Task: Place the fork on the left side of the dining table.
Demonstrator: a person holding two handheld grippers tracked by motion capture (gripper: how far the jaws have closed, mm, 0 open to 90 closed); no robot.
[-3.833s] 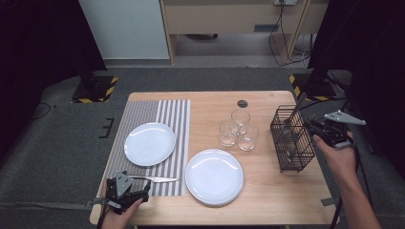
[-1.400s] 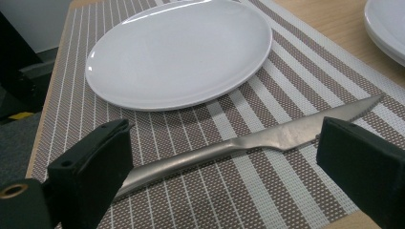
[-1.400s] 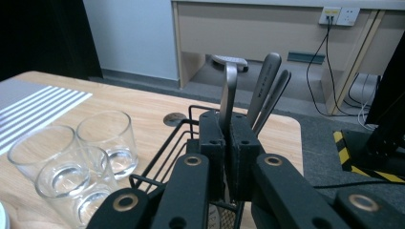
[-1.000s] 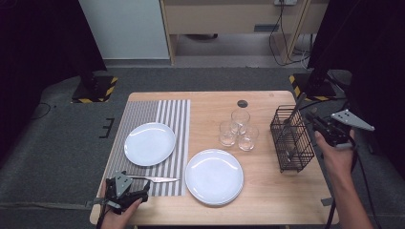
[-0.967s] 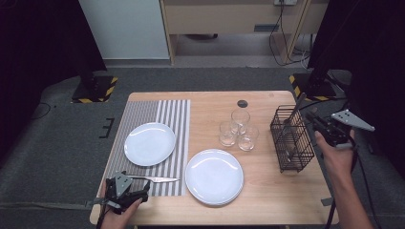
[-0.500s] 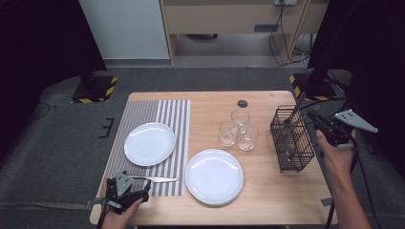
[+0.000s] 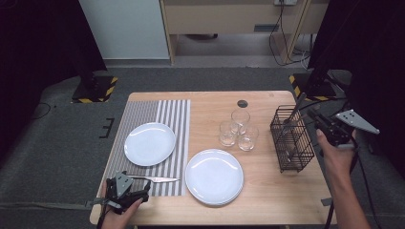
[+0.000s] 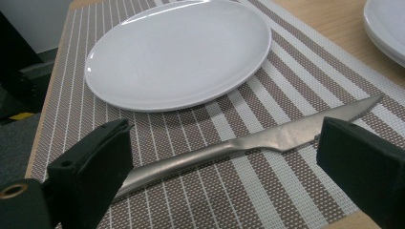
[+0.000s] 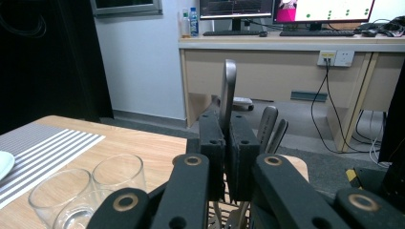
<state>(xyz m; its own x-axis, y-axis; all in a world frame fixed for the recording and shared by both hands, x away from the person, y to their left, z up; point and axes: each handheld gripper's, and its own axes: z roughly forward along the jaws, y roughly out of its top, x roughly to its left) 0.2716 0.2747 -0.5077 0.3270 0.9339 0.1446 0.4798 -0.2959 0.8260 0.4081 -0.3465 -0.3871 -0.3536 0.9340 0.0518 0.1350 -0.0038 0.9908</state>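
1. A wooden desk carries a striped placemat.
2. A black wire caddy stands near the desk's right edge.
3. The right gripper is clenched on a utensil handle above the caddy.
4. The left gripper is released, jaws astride a knife on the placemat.

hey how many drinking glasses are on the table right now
3, clustered mid-table between the striped mat and the wire basket: one at the back, one front left, one front right.
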